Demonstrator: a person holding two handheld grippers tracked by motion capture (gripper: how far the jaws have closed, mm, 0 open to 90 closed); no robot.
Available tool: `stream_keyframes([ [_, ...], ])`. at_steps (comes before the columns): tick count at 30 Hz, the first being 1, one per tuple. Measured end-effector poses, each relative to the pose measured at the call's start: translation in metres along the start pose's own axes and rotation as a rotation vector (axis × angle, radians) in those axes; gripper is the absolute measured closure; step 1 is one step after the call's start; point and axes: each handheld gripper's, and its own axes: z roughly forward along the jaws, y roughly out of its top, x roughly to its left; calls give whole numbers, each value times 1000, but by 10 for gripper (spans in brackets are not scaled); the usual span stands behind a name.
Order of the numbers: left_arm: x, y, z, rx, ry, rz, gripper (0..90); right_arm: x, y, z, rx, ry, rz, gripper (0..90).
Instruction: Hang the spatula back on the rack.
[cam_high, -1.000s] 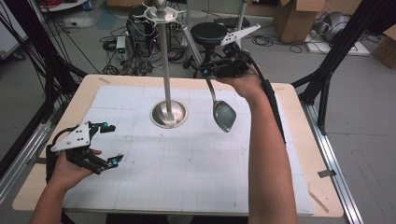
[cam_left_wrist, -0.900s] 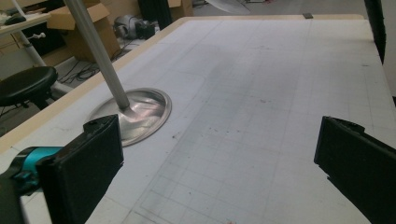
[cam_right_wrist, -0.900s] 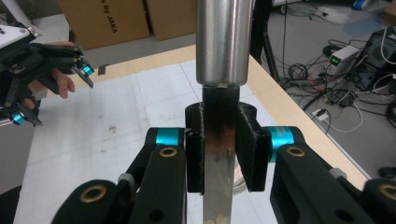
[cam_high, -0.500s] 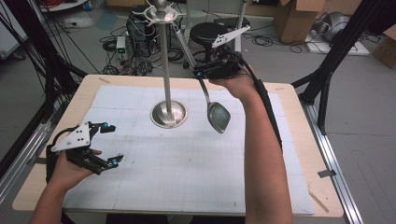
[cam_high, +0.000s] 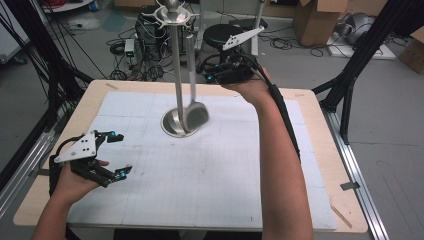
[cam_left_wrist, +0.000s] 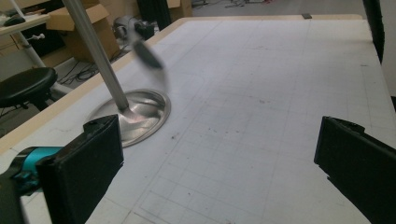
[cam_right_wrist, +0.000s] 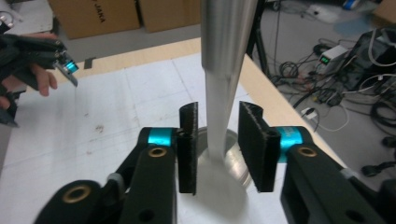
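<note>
The spoon hangs beside the stand in the upper middle of the high view, its bowl swinging low over the stand's base, seemingly hooked on the top ring. The right gripper has just been opening; in its own view the jaws stand slightly apart around the blurred handle, pads clear. The left gripper, lower left, rests wide open and empty.

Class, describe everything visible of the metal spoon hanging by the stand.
The spoon is shiny grey metal, with a long slim handle and oval bowl. It hangs upright, bowl down, from the top of the stand, beside the pole, above the round base, blurred. The right gripper, jaws just opening, flanks its handle without pressing.
</note>
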Motion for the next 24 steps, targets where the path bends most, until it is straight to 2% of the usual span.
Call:
stream_keyframes([
  [11, 0, 0, -1, 0, 4, 1, 17, 4, 0, -2, 0, -10, 2, 539],
  [17, -1, 0, 0, 5, 0, 2, 17, 11, -1, -7, -6, 4, -10, 484],
  [24, -2, 1, 1, 4, 1, 2, 17, 17, -11, -20, -28, 34, -13, 396],
])
